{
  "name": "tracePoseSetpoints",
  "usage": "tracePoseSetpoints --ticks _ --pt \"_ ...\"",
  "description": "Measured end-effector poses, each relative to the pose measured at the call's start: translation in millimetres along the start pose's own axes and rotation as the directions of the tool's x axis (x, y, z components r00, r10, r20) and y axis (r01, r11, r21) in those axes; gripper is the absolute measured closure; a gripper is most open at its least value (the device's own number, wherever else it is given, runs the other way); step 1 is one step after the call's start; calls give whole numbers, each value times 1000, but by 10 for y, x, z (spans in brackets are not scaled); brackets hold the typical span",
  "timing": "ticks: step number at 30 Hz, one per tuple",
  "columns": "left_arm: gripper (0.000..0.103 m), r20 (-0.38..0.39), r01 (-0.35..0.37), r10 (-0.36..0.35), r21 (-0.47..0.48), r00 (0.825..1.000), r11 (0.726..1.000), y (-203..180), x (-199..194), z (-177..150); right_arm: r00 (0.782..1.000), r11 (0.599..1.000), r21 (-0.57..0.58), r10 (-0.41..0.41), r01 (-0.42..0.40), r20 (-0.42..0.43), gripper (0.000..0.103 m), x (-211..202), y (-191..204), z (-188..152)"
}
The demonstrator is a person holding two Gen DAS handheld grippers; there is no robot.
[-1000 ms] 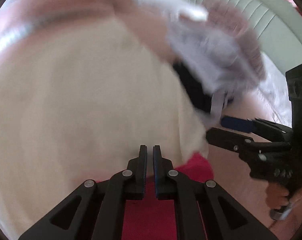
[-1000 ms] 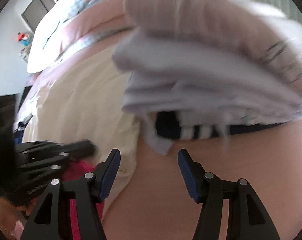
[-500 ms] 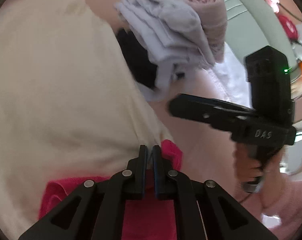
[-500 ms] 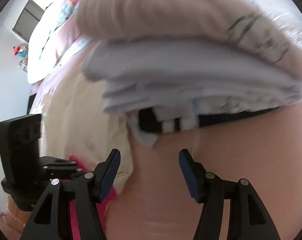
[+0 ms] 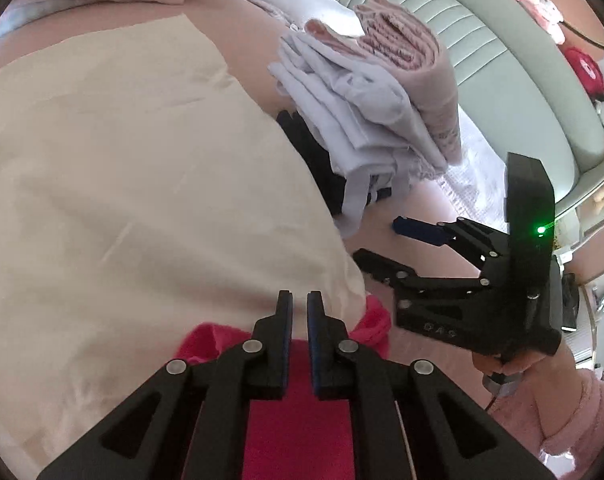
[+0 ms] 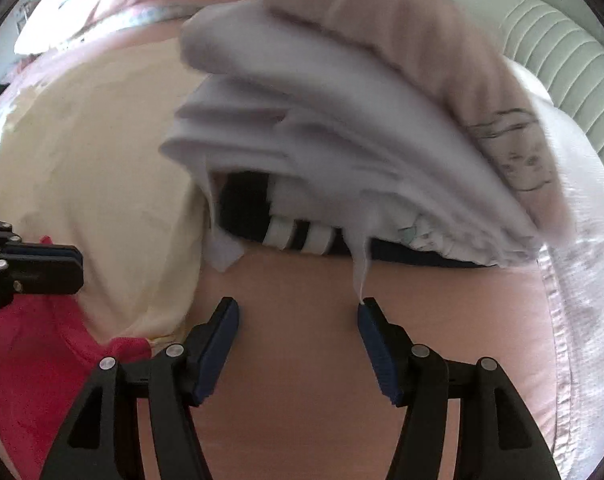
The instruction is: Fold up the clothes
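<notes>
Holding red cloth (image 5: 297, 420) clamped in my left tongs (image 5: 299, 312) at lower centre; my right tongs (image 6: 297, 320), fingers apart, could topple the folded stack (image 6: 342, 128) above.

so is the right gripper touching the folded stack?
Apart. The right wrist view shows the right gripper open over bare pink sheet, short of the folded stack; only a dangling thread nears one fingertip.

The right gripper (image 5: 386, 240) now sits lower and nearer the left gripper (image 5: 299, 306) than a second ago, its jaws parted where half a second back they looked closed side-on. The folded stack (image 5: 366, 108) has drawn farther off, and more red garment (image 5: 297, 420) shows.
</notes>
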State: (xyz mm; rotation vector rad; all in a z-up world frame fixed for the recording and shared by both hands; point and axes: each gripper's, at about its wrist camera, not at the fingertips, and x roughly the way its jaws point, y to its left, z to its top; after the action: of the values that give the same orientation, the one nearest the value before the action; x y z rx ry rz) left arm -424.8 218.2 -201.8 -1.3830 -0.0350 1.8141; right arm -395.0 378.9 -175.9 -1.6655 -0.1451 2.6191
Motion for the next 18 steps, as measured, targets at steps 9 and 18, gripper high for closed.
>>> tracePoseSetpoints --ticks 9,18 --pt "97 25 -169 167 120 986 978 -234 209 -75 985 982 -78 172 -172 -2 44 49 265 21" --pt "97 40 -192 188 145 981 971 -439 210 -257 981 980 20 196 -196 8 40 -105 25 92"
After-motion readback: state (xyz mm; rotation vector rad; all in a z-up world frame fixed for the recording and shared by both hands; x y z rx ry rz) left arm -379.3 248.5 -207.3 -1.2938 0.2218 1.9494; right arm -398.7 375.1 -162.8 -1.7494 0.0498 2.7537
